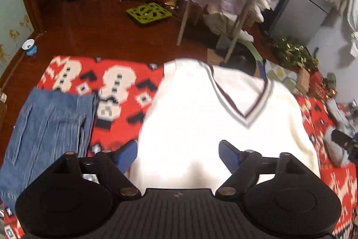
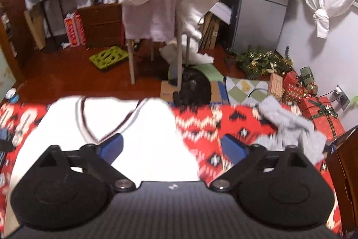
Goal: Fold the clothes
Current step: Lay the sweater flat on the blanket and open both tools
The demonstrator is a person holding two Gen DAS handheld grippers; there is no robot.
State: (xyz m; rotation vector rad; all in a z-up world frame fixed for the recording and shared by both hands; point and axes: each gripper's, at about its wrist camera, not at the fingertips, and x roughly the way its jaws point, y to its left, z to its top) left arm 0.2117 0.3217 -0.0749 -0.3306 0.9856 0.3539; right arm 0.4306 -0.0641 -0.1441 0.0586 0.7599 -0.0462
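Hovering low over the bed, the left gripper (image 1: pixel 177 152) had its blue jaws spread wide and empty above the near part of the sweater (image 1: pixel 214 127). The right gripper (image 2: pixel 172 146) was likewise spread and empty, straddling the sweater's right edge where it met the blanket (image 2: pixel 201 124).

The sweater lay flat, front up, its V-neck pointing toward the grippers and its collar at the far edge of the bed. Folded jeans (image 1: pixel 49 124) sat to its left, and a grey garment (image 2: pixel 288 124) lay crumpled to its right.

For a clean fold, each gripper would probably do best to pinch a single layer at the near hem corners, lift together, and carry evenly toward the collar so the knit stayed square. Both views were motion-blurred, so the exact hem line was unclear.

Beyond the bed stood a rack (image 2: pixel 170 3) draped in white laundry.
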